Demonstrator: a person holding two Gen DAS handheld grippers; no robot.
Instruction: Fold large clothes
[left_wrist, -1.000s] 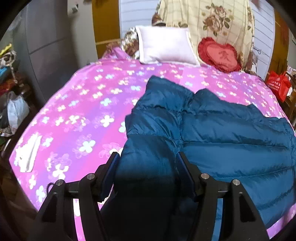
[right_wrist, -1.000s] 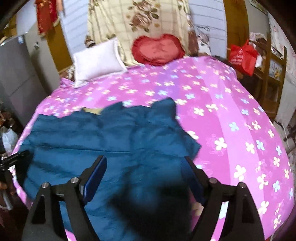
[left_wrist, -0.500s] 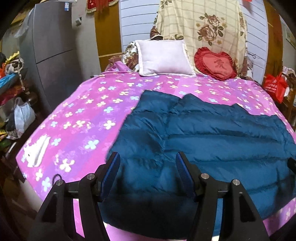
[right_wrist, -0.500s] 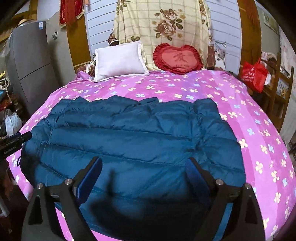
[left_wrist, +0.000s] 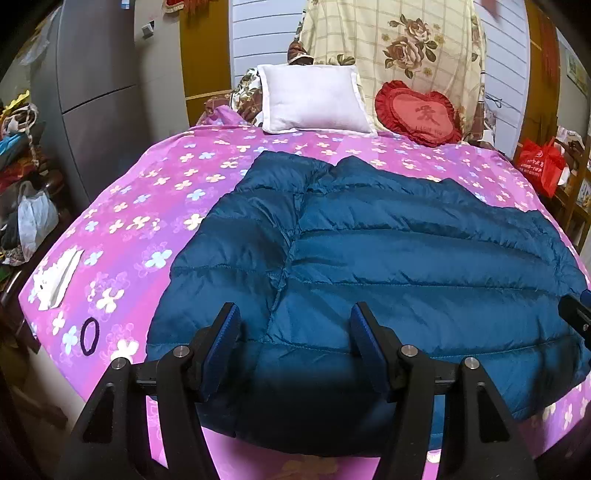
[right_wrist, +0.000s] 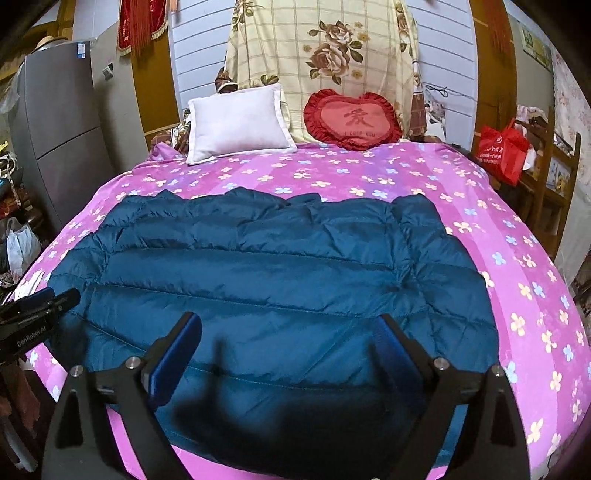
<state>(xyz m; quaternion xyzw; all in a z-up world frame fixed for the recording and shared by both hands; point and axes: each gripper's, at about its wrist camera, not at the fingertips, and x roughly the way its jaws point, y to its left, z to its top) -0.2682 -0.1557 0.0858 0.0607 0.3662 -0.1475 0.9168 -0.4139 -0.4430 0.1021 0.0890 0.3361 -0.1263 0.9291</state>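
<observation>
A dark blue quilted down jacket (left_wrist: 388, 258) lies spread flat across the near half of a pink flowered bed (left_wrist: 147, 206); it also shows in the right wrist view (right_wrist: 277, 273). My left gripper (left_wrist: 295, 343) is open and empty, hovering above the jacket's near hem on its left part. My right gripper (right_wrist: 288, 347) is open and empty above the near hem toward the right. The left gripper's tip shows at the left edge of the right wrist view (right_wrist: 40, 306).
A white pillow (left_wrist: 314, 99) and a red heart cushion (left_wrist: 421, 114) lean at the head of the bed. A white cloth (left_wrist: 57, 277) and a dark hair tie (left_wrist: 89, 336) lie near the bed's left corner. A red bag (right_wrist: 502, 151) stands right; a grey fridge (right_wrist: 55, 147) left.
Both grippers have pulled back and up from the jacket. The jacket, bunched a second ago, now lies spread flat along the bed's near edge.
</observation>
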